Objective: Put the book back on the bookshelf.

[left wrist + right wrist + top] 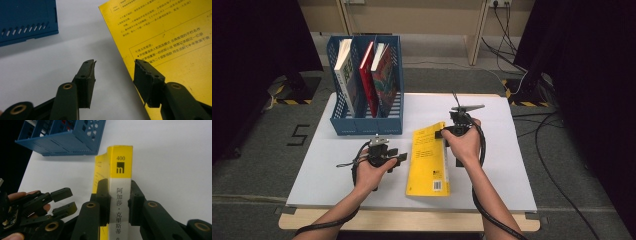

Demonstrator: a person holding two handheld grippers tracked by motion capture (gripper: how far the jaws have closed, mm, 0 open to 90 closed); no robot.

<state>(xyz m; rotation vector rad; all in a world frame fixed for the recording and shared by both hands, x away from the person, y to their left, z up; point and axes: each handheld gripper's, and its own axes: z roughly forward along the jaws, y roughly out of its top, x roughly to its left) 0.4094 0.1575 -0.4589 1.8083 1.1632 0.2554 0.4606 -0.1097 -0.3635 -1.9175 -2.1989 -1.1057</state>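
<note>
A yellow book (428, 160) lies on the white table top (492, 165), back cover up. My right gripper (445, 134) is shut on its spine (120, 192) near the far end, one jaw on each side of the yellow and white spine, as the right gripper view (119, 205) shows. My left gripper (400, 160) is just left of the book, pointing at its long free edge. Its jaws stand open (115, 75) with bare table between them. One pad (147, 80) hangs over the edge of the yellow cover (170, 37) without pressing on it.
A blue file rack (367, 120) stands at the table's back left with three books upright in it. Its base shows close by in the left gripper view (25, 20) and the right gripper view (65, 137). Cables lie on the floor to the right.
</note>
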